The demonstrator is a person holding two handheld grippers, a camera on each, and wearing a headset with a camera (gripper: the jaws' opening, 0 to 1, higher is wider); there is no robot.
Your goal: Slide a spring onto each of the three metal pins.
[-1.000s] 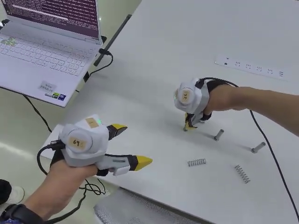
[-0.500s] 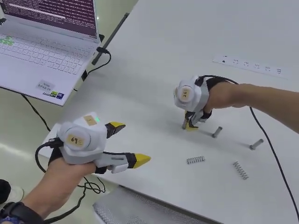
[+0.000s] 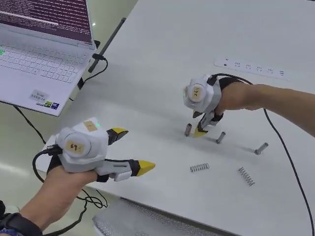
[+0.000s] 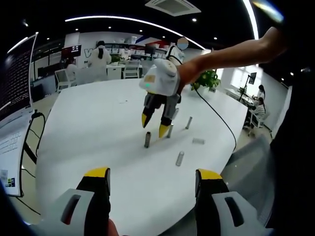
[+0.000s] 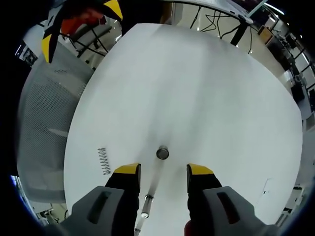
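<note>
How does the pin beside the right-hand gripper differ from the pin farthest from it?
The near pin wears a coiled spring; the far pin is bare and smooth. The near pin sits by the tips of the right gripper; the far pin stands apart, near a loose spring. Both are metal, upright on the white table.

We're looking into an open-plan office or lab: a laptop (image 3: 39,59) is sitting open beside a long white table (image 3: 162,54), a power strip (image 3: 253,70) is lying on it, people (image 4: 101,51) are standing among desks at the back, strip lights (image 4: 128,20) are glowing overhead, and a mesh chair (image 5: 42,123) is standing at the table's edge.
</note>
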